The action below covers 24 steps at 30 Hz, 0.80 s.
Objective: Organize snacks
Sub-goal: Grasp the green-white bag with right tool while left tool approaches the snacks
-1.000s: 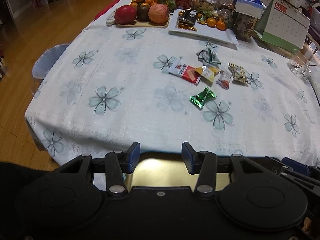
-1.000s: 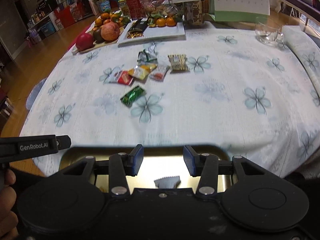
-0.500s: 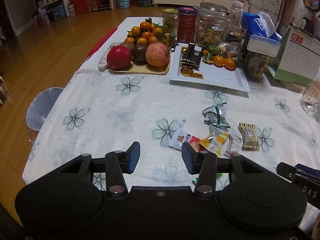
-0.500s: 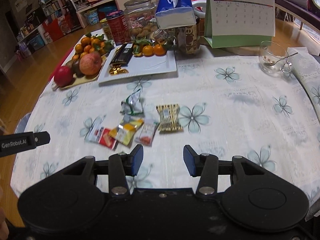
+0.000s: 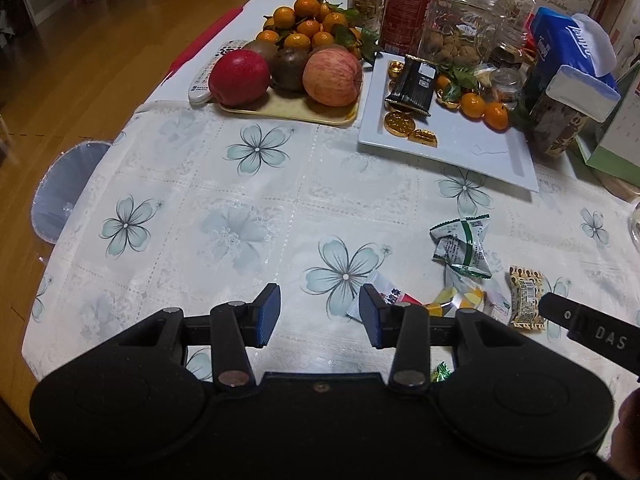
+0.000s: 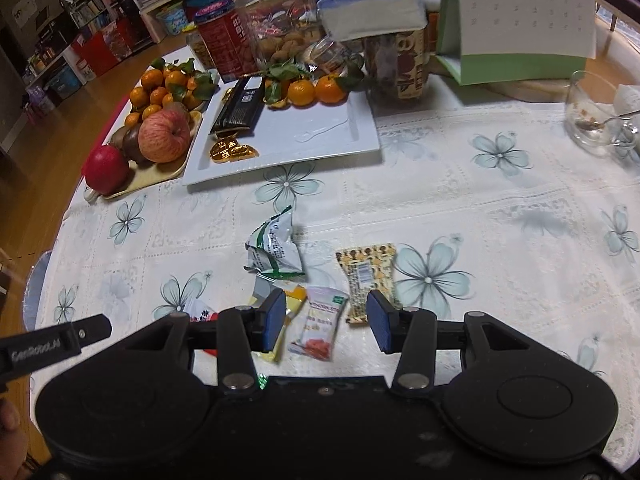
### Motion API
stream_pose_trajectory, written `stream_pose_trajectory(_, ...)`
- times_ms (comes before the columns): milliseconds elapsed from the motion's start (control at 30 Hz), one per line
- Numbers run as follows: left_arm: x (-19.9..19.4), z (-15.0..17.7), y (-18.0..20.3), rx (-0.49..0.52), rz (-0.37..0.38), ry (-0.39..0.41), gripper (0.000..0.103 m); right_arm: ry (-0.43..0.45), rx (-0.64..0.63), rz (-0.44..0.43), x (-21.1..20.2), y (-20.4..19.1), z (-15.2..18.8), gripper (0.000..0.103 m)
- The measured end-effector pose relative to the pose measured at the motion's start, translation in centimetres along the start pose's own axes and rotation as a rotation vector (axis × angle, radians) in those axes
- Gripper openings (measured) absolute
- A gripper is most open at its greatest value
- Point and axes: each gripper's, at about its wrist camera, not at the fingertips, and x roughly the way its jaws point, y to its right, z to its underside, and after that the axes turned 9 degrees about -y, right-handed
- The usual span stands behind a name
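Several wrapped snacks lie loose on the flowered tablecloth: a green-white packet (image 6: 274,250), a brown patterned bar (image 6: 366,276), a pink-white sachet (image 6: 320,322), a yellow packet (image 6: 290,302) and a red-white one (image 5: 390,294). My right gripper (image 6: 326,322) is open and empty, low over the pink-white sachet, which lies between its fingers. My left gripper (image 5: 318,316) is open and empty, just left of the pile. The white rectangular plate (image 6: 320,136) behind holds a black snack bar (image 6: 240,106), gold coins and mandarins.
A yellow tray (image 5: 280,110) of apples and mandarins stands at the far left, with a remote beside it. Jars, a red tin (image 5: 406,12), a tissue box (image 5: 572,52) and a calendar (image 6: 520,20) line the back. A glass with a spoon (image 6: 592,108) stands at the right.
Both grippers have moved forward from the table's near edge, over the cloth to the snack pile. The green candy now lies under the gripper bodies. Both stay open.
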Motion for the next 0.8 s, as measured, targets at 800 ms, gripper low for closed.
stream_pose_trajectory(800, -0.7, -1.5, -2.6, -0.055, 0.079, -0.043, 0.05, 0.026, 0.052, -0.038, 10.1, -3.9, -3.9, 0.055)
